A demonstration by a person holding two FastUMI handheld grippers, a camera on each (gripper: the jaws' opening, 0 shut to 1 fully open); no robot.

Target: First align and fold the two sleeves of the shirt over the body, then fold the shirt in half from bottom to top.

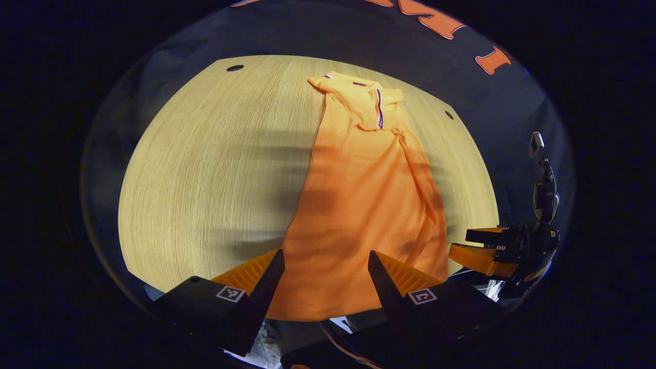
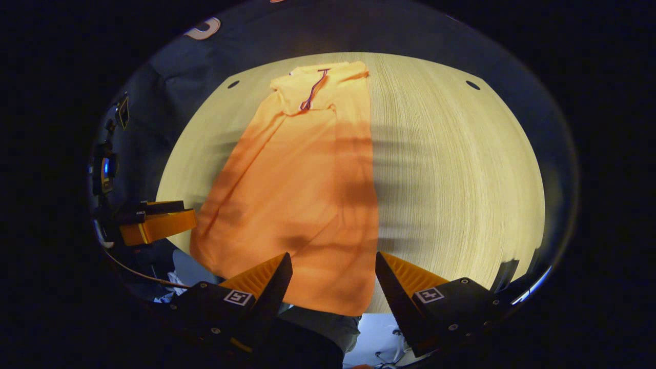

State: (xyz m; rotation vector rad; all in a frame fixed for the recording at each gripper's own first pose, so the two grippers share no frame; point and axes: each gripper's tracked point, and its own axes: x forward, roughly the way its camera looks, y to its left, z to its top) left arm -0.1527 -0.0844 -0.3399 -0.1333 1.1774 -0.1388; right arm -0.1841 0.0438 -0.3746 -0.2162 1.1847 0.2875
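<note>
Wooden bench (image 1: 205, 169) carries the shirt (image 1: 359, 205), sleeves folded in, collar far. Left hand-held gripper (image 1: 325, 269) and right hand-held gripper (image 2: 333, 271) stand apart over its hem. Judged next: seize hem corners, fold toward collar.

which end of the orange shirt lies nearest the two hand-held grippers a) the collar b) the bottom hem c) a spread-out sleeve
b: the bottom hem of the shirt sits between the open fingers of the left hand-held gripper and the right hand-held gripper, while the collar lies at the table's far side.
</note>
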